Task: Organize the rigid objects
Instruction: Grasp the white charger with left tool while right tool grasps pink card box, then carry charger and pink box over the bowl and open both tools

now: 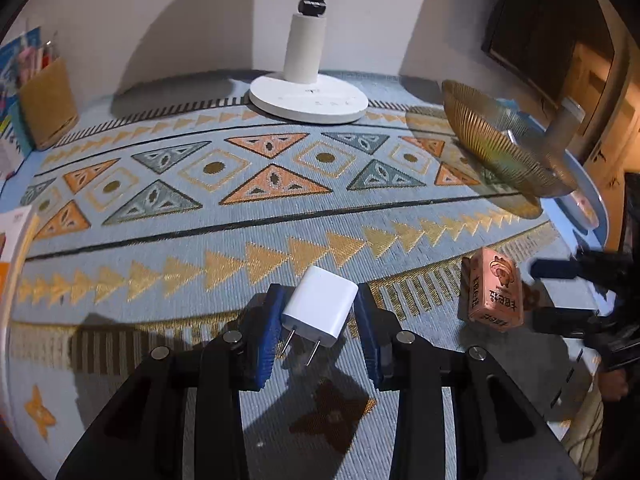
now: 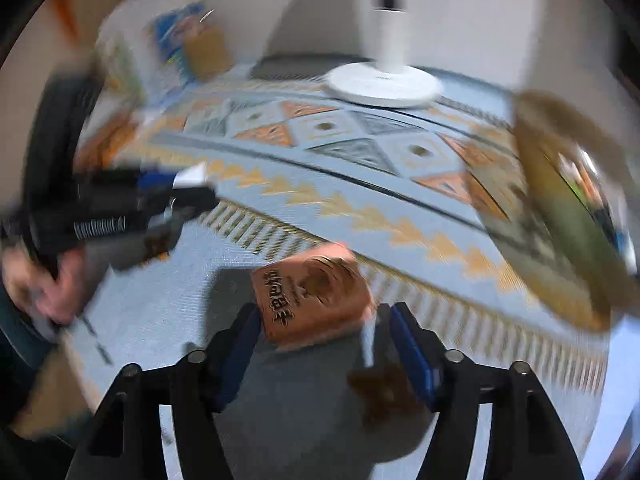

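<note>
My left gripper [image 1: 318,322] is shut on a white plug adapter [image 1: 320,306], held above the patterned cloth with its two prongs pointing down toward me. My right gripper [image 2: 322,334] is shut on a small pink carton [image 2: 314,300] with dark lettering; the right wrist view is motion-blurred. The same carton [image 1: 492,290] shows at the right of the left wrist view, between the right gripper's dark fingers. The left gripper and adapter [image 2: 192,174] appear at the left of the right wrist view.
A gold ribbed glass bowl [image 1: 500,140] stands at the far right. A white lamp base [image 1: 308,98] stands at the back centre. A tan pen holder [image 1: 48,104] and books sit at the back left. A white plate rim [image 1: 16,252] is at the left edge.
</note>
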`<state>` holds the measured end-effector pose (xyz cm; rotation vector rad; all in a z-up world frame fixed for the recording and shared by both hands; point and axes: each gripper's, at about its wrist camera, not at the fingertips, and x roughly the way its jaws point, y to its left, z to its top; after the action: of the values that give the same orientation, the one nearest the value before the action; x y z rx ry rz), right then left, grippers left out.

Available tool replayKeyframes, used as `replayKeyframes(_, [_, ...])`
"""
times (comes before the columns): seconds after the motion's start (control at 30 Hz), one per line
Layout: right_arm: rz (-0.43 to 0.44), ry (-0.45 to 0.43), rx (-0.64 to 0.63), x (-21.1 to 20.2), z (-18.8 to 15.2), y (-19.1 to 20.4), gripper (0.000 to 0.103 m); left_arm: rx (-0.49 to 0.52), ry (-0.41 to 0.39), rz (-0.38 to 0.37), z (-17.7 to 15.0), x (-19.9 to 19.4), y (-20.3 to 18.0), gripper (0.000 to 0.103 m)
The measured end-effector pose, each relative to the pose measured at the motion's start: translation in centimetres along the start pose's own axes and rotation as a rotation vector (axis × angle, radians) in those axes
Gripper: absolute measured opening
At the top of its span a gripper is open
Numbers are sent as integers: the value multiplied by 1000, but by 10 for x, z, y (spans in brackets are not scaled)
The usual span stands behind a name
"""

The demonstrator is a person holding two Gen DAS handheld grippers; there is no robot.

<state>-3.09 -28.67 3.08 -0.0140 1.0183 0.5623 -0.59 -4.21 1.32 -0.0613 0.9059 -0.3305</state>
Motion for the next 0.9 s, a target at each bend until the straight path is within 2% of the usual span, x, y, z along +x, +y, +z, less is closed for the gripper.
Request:
replayKeyframes(0.07, [63, -37, 108, -12, -11, -5, 81, -6, 1, 9, 0, 0, 0, 33])
replayKeyframes(0.17, [77, -6, 157, -2, -21, 7, 82, -12, -4, 2, 0, 0, 2, 33])
replayKeyframes(0.33, [7, -15, 109, 28, 3, 36, 80, -4, -11, 1, -2, -1, 1, 33])
replayKeyframes(0.57, [-148, -22, 25, 65, 36, 64, 76, -22, -10, -9, -2, 0, 4, 33])
replayKeyframes(0.67, [-245, -31, -28, 68, 34, 71, 62, -22, -12, -8, -2, 0, 4, 33])
replayKeyframes(0.7, [-241, -37, -35, 67, 33, 72, 53, -19, -15, -5, -3, 0, 3, 33])
replayKeyframes(0.73, [-225, -44, -37, 65, 32, 72, 40, -12, -21, -2, -3, -1, 3, 33])
replayKeyframes(0.83, [-223, -42, -41, 61, 26, 73, 40, 13, -55, -9, -3, -9, -2, 33])
replayKeyframes(0.9, [-168, -37, -35, 54, 20, 75, 40, 37, -79, -23, -4, -16, -7, 33])
